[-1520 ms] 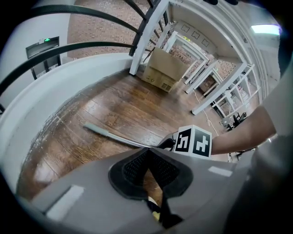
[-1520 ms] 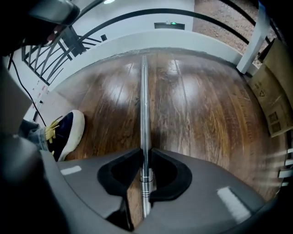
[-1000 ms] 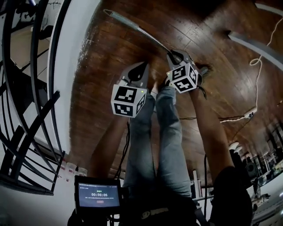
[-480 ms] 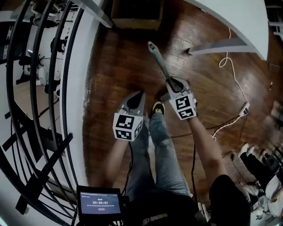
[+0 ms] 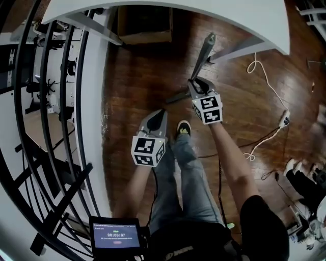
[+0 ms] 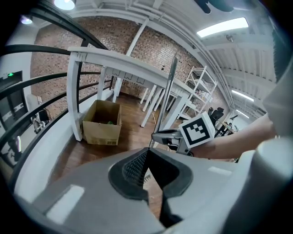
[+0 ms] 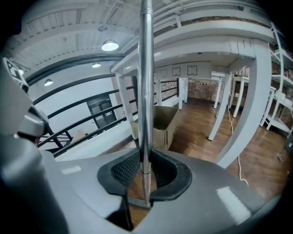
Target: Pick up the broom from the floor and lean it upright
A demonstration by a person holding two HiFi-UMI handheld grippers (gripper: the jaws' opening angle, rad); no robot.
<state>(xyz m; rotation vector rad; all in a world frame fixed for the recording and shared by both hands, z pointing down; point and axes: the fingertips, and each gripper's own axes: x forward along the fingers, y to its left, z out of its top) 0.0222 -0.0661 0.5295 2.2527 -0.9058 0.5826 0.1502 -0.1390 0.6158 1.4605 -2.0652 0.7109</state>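
The broom's grey metal handle (image 5: 204,53) runs up and away from my right gripper (image 5: 197,85), which is shut on it partway along. In the right gripper view the handle (image 7: 146,82) stands nearly vertical between the pads (image 7: 124,171), and its lower end shows just below the jaws. In the left gripper view the handle (image 6: 168,91) rises above the right gripper (image 6: 161,136). My left gripper (image 5: 159,115) hangs lower and to the left, apart from the broom. It (image 6: 147,153) is shut with nothing between its tips.
A cardboard box (image 5: 145,23) sits on the wooden floor under a white table (image 5: 168,6). A black railing (image 5: 56,102) runs along the left. A white cable (image 5: 265,86) and a power strip (image 5: 285,120) lie at the right. The person's shoe (image 5: 183,127) is between the grippers.
Both grippers have risen. The right one carried the broom handle up off the floor, and the handle swung from slanting left to nearly upright. The left gripper stayed shut and empty.
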